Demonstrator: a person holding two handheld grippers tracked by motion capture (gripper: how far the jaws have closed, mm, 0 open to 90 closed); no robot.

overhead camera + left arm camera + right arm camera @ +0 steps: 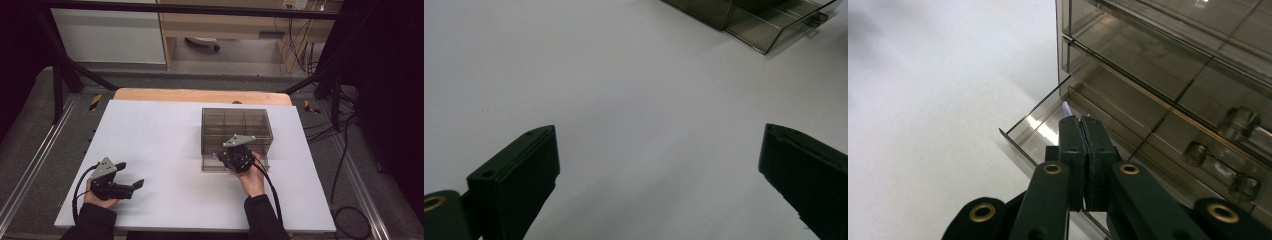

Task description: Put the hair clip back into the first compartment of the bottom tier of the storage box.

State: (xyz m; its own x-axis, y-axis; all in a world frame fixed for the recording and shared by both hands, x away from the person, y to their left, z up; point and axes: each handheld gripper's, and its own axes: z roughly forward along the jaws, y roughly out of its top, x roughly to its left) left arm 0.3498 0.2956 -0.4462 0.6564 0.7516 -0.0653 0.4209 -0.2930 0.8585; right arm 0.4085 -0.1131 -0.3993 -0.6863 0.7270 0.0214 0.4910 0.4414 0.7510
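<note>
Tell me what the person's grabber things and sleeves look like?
Each hand holds a black grabber. The left gripper and the right gripper each carry a grey three-cornered plate on top and trail a black cable. Up close, the right one's arms have brass-coloured rings at the joints, and the left one's jaws are chunky black blocks. The person's sleeves are black.

L gripper [131,176] is held low at the near left w/ jaws spread wide apart, pointing right, while R gripper [1082,120] is held farther fwd, jaws pressed together, both forearms entering from below.
</note>
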